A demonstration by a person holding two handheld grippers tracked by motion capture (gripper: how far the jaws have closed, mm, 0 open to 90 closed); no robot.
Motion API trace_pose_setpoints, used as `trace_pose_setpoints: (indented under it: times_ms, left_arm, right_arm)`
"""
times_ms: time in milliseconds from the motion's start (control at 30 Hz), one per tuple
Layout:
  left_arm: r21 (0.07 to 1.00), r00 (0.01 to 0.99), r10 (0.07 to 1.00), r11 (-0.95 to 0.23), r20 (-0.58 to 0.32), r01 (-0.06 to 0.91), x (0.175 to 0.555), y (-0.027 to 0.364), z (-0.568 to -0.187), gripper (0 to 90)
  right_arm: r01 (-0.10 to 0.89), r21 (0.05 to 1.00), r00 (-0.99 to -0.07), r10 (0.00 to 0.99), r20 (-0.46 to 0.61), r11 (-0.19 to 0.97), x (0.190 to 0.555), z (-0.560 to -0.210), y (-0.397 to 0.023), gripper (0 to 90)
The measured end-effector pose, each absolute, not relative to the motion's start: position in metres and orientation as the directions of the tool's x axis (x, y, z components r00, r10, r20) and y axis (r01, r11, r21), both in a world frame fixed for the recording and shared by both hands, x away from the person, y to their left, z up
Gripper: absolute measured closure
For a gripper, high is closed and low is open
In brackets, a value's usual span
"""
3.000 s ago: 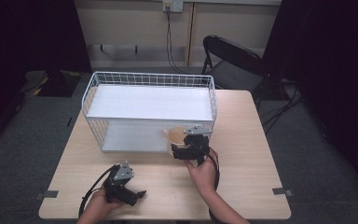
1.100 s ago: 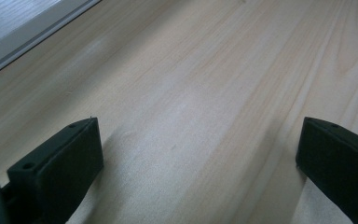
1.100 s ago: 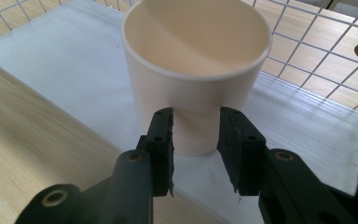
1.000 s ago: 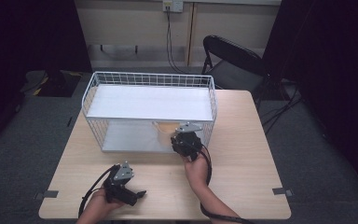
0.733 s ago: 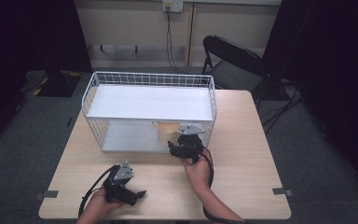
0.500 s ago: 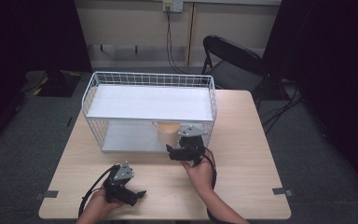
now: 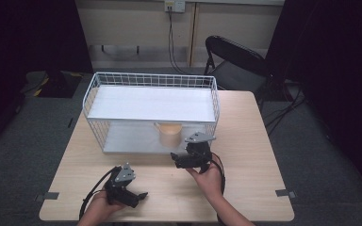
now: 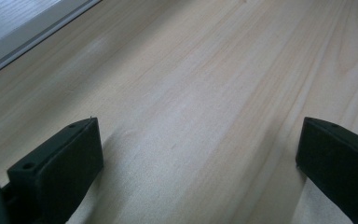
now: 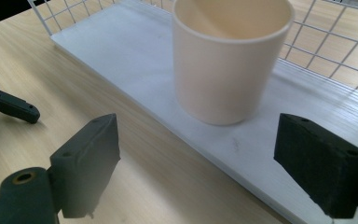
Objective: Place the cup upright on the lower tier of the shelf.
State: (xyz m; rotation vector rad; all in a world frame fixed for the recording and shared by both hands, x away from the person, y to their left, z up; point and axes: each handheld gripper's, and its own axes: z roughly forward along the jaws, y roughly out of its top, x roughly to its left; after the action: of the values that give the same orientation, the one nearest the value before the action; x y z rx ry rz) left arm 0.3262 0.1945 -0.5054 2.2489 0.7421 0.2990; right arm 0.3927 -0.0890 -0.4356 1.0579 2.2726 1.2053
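Nearest you, your left claw point(image 7: 139, 197) rests on the desk point(image 7: 259, 155) with its jaws spread wide and nothing between them; the left gripper view has bare wood in the gap. It has no part in this step, so leave it parked.

Just beyond it and off to its right, your right claw point(image 7: 175, 159) sits low over the desk, in front of the open side of the white wire basket point(image 7: 151, 79). Its jaws have just been opening and now stand at their widest, with nothing pressed between the pads point(image 9: 91, 154). The cream cup point(image 9: 230, 58) stands upright straight ahead of that claw, apart from both jaws, on the white lower shelf point(image 9: 121, 51) of the basket (it is close to the shelf's front edge, under the upper shelf).

To my eye the step in hand is the release: the cup looks set down inside the basket and you are letting go of it. The next move, I judge, calls for drawing the right claw straight back toward yourself, jaws kept wide and level, so neither pad clips the cup wall or the shelf's front edge. Mind the wire mesh on the claw's right side as you clear out.
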Motion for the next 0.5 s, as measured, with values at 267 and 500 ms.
trace_pose_setpoints:
  times_ms: [267,500]
  left_arm:
    - [0.712,0.805,0.593,-0.561,-0.009,0.422,0.326,0.195,-0.505,0.0]
    - [0.712,0.804,0.594,-0.561,-0.009,0.422,0.326,0.195,-0.505,0.0]
  right_arm:
    - [0.456,0.824,-0.651,0.757,0.052,0.335,0.385,-0.441,-0.110,13.6]
    - [0.455,0.824,-0.663,0.746,0.061,0.337,0.381,-0.441,-0.122,13.7]
